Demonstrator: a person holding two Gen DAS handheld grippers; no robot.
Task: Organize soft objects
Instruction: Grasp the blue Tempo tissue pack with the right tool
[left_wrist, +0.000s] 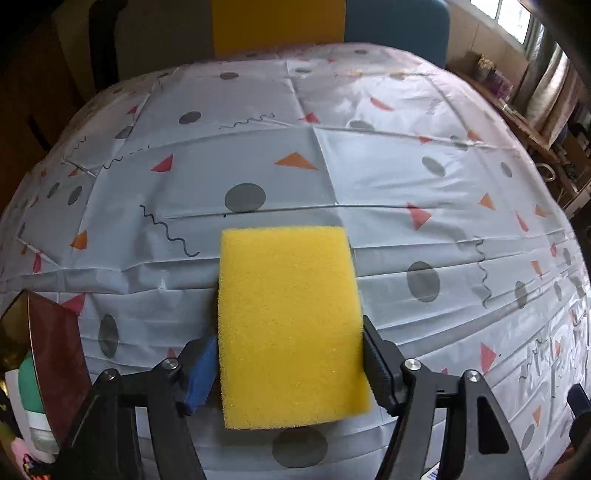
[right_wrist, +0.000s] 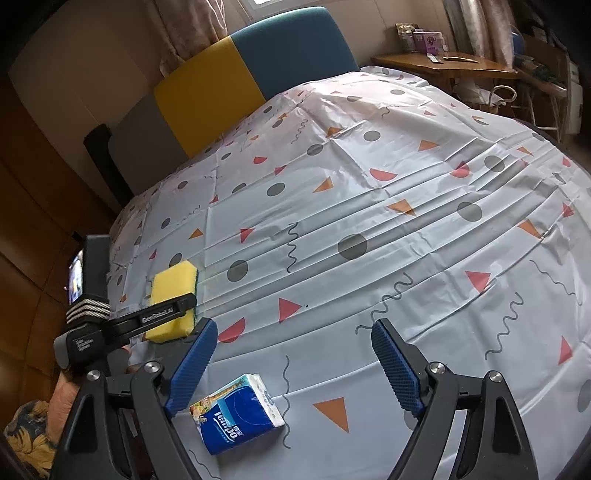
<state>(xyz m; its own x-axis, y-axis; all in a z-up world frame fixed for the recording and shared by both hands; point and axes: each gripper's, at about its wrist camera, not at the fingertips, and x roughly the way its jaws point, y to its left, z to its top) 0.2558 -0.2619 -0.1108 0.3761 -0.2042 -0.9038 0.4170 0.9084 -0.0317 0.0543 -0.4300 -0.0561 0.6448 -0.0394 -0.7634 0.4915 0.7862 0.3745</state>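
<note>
We have the left gripper (left_wrist: 290, 365) straddling the yellow sponge (left_wrist: 290, 325) on the counter (left_wrist: 424, 184), jaws apart beside its long sides, long axis pointing away, while the right gripper (right_wrist: 293, 363) hangs open above the tissue pack (right_wrist: 236, 413).

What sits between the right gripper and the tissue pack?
Nothing visible. The tissue pack lies on the tablecloth just below the open right gripper, nearer its left finger, with no object over it. The sponge sits apart by the left gripper.
</note>
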